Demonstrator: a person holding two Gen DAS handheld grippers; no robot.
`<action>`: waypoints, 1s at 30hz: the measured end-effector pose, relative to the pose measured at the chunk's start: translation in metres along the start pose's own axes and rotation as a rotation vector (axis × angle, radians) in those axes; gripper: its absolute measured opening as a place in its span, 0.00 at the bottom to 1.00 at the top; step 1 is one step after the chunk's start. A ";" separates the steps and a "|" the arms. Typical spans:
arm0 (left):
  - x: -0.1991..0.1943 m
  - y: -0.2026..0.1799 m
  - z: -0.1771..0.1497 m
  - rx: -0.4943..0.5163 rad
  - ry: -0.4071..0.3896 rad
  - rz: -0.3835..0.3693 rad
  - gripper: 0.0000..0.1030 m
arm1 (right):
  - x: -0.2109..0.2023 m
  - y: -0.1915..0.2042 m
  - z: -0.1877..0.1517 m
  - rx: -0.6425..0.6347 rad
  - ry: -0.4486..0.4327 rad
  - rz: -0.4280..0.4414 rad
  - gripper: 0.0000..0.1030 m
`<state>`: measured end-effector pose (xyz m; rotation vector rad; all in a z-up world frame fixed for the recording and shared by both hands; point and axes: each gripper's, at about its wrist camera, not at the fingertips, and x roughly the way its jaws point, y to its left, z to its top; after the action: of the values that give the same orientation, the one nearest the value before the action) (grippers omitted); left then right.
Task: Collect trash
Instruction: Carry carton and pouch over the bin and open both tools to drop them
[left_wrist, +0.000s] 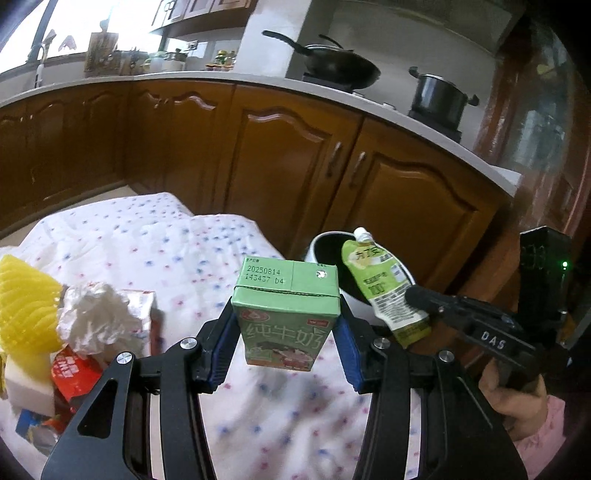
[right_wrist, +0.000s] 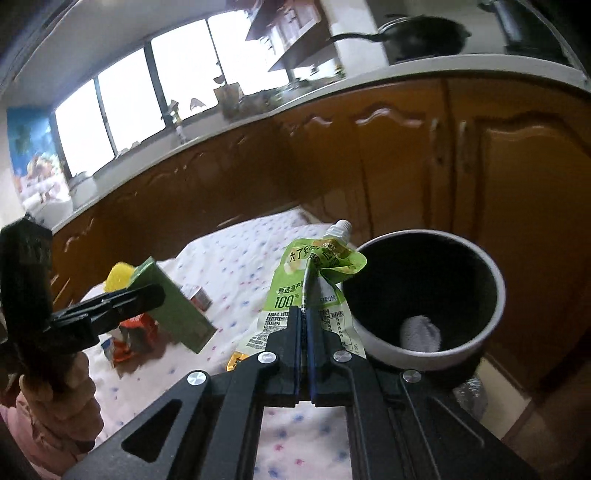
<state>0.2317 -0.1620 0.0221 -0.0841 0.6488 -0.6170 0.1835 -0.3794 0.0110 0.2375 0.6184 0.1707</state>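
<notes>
My left gripper is shut on a green milk carton and holds it upright above the flowered tablecloth; the carton also shows in the right wrist view. My right gripper is shut on a green spouted pouch, held just left of the rim of a white bin with a black inside. The pouch and bin also show in the left wrist view. A white crumpled wad lies in the bin.
At the table's left lie a yellow foam net, crumpled white paper, a red wrapper and a white block. Brown kitchen cabinets stand behind, with a wok and pot on the counter.
</notes>
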 end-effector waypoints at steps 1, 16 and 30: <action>0.000 -0.003 0.001 0.005 -0.002 -0.004 0.46 | -0.005 -0.004 0.002 0.007 -0.005 -0.009 0.02; 0.030 -0.058 0.036 0.091 -0.007 -0.064 0.46 | -0.036 -0.052 0.015 0.037 -0.061 -0.112 0.02; 0.088 -0.092 0.061 0.137 0.039 -0.085 0.46 | -0.004 -0.090 0.021 0.068 -0.015 -0.124 0.03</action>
<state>0.2757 -0.2933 0.0476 0.0284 0.6417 -0.7448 0.2001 -0.4700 0.0053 0.2650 0.6231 0.0289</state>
